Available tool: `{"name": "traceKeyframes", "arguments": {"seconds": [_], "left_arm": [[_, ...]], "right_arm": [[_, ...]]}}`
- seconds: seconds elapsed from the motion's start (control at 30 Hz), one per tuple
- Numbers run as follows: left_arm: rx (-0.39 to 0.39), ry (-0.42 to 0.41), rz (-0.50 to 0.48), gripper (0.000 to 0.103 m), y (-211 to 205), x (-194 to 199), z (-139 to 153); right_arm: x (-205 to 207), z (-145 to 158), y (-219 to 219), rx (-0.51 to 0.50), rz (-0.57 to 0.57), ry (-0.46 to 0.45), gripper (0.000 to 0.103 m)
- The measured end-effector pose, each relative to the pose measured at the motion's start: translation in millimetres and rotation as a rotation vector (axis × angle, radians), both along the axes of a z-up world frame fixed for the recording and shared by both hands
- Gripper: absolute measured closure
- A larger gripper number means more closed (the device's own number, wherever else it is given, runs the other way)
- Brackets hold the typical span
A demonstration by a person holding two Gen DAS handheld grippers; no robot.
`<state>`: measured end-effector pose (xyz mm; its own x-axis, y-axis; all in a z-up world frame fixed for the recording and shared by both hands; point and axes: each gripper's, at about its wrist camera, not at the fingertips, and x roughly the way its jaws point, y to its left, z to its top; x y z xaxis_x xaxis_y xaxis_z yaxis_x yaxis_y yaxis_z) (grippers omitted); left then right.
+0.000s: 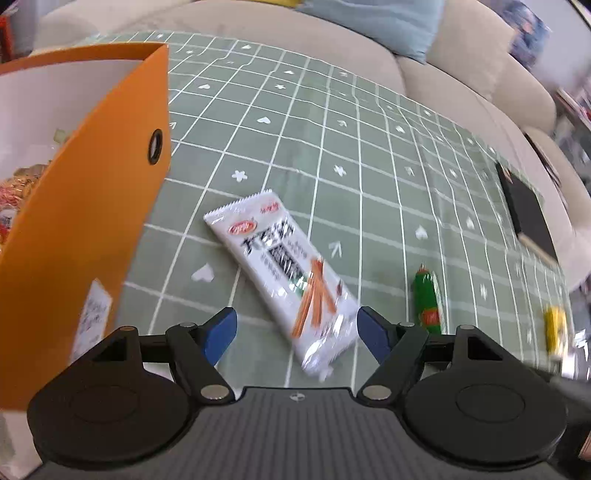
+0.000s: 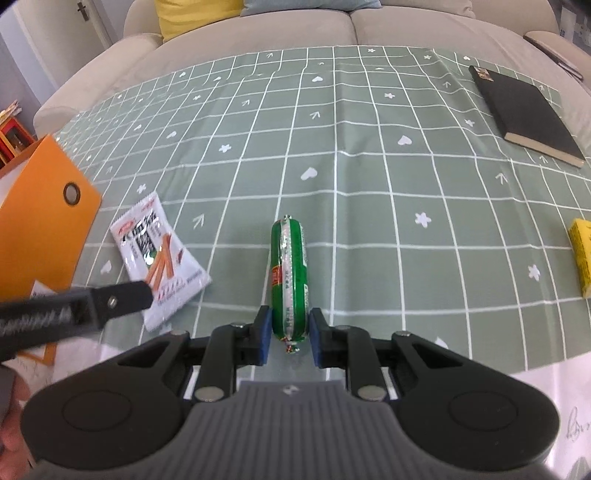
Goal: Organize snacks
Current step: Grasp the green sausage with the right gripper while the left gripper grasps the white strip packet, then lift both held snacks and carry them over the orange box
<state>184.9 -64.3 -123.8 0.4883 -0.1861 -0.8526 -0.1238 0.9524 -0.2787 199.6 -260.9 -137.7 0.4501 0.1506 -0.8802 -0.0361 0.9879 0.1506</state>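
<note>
1. The left tongs (image 1: 296,328) have black linked arms, blue pads (image 1: 218,338) and silver round rivets.
2. The right tongs (image 2: 290,334) match, with a ribbed grey body between two black round discs.

A green tablecloth with a white grid and small white hearts, flowers and arrows (image 2: 369,192) is spread ahead of the jaws. A black hardcover notebook with pale page edges (image 2: 524,114) is seen lying flat on it, far ahead and to the right. A beige fabric sofa (image 2: 258,29) is seen beyond, with a yellow cushion (image 2: 195,14) and a light blue cushion (image 1: 373,22) on it.
</note>
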Motion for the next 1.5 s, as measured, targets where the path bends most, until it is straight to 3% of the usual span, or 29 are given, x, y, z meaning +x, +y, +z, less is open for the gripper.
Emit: {"name": "traceKeyframes", "arguments": {"seconds": [0.3,0.5,0.67,0.87,1.1,1.2,1.37,1.5], "left_arm": [[0.036,0.082,0.121,0.015,-7.6,42.4,-12.4],[0.137,0.073,0.119,0.013,-23.0,50.3,-15.3],[0.272,0.059,0.036,0.012,-37.8,50.9,-19.7],[0.261,0.024,-0.085,0.023,-30.8,41.7,-20.0],[0.264,0.05,-0.222,0.027,-24.8,29.7,-17.3],[0.272,0.061,-0.282,0.027,-24.6,24.1,-16.3],[0.269,0.036,-0.262,0.023,-23.2,16.2,-17.6],[0.271,-0.041,-0.226,0.024,-25.5,6.3,-20.9]], "right_arm": [[25.6,-2.8,5.3,-0.019,0.042,-0.032,0.084],[31.0,-7.4,3.7,-0.012,0.053,-0.027,0.084],[31.9,-7.9,9.5,-0.045,0.074,-0.057,0.073],[32.7,-10.3,13.8,-0.091,0.104,-0.107,0.063],[32.7,-13.0,22.2,-0.133,0.152,-0.116,0.064],[31.6,-12.8,24.7,-0.152,0.17,-0.108,0.07],[29.7,-14.3,26.4,-0.164,0.173,-0.122,0.069],[25.5,-15.6,27.1,-0.168,0.166,-0.146,0.066]]}}
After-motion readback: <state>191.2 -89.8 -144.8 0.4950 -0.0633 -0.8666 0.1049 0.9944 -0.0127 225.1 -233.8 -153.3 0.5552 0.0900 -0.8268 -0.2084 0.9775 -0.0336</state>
